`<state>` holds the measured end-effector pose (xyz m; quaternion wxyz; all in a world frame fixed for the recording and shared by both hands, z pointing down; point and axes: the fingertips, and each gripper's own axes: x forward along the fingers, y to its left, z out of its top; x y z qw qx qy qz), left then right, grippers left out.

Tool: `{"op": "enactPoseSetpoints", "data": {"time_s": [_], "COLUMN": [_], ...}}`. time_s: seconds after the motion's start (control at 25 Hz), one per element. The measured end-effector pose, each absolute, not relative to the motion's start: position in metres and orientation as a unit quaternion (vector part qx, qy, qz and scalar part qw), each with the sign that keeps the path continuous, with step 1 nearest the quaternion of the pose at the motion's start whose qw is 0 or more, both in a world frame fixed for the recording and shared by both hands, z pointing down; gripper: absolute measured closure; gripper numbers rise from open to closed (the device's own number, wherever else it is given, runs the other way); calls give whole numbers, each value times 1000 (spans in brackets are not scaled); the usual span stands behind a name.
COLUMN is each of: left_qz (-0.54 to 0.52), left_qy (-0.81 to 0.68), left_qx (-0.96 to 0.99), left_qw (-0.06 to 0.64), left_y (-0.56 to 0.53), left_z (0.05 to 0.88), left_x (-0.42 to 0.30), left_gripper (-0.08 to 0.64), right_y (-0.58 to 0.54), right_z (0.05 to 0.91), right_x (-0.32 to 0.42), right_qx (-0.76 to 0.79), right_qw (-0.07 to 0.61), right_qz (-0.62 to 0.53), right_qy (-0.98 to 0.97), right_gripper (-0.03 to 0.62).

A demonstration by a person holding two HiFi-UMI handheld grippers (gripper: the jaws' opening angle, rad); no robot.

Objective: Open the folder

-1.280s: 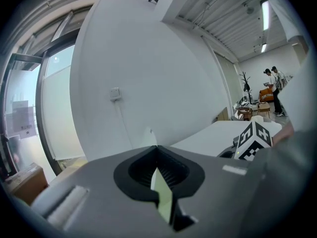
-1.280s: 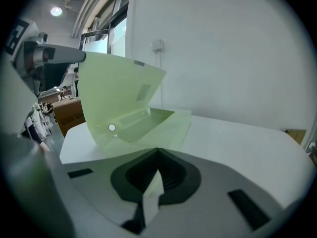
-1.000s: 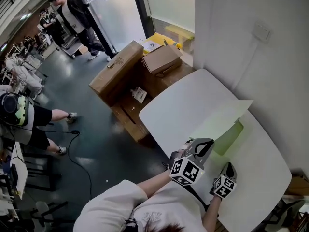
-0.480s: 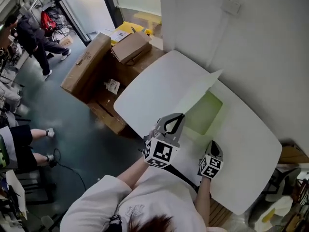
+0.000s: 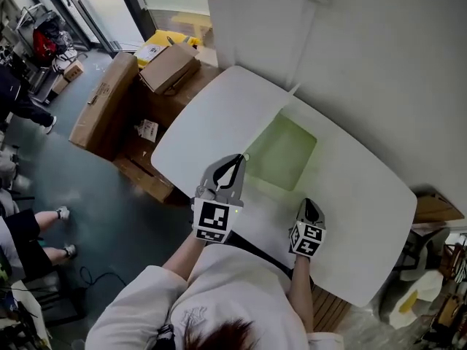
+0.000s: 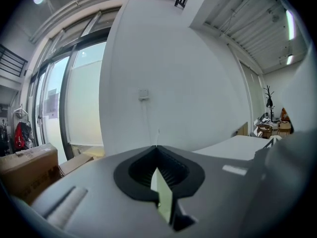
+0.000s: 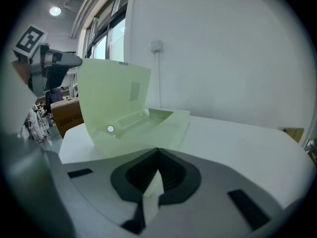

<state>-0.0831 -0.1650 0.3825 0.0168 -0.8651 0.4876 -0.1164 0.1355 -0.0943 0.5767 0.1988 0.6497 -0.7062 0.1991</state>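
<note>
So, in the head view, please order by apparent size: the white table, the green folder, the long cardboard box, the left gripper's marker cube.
Largest: white table.
Next: green folder and long cardboard box look about alike. The box lies lower than the table, farther from the camera, so I do not rank them.
Smallest: left gripper's marker cube.

Wall [image 5: 379, 71]: running along the table's [image 5: 365, 217] far edge, closing off any reach beyond it.
Cover [image 7: 111, 100]: standing upright along the folder's [image 5: 281, 152] left side, blocking a pass across from the left.
Table, right half: lying bare, leaving open room around the right gripper [image 5: 309, 210].
Boxes [image 5: 102, 111]: crowding the floor off the table's left end, well apart from the top.
</note>
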Motion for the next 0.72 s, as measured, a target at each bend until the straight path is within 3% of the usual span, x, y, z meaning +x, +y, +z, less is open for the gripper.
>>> {"op": "enactPoseSetpoints", "data": {"time_s": [0.72], "left_qz": [-74], "left_qy": [549], "left_qx": [-831], "left_qw": [-52], "left_y": [-189], "left_z": [386], "left_x": [-136], "left_gripper": [551], "right_y": [-95], "right_z": [578], "right_x": [134], "right_qx": [645], "right_qw": [204], "right_qz": [197], "right_qy": [-710], "right_gripper": [586]}}
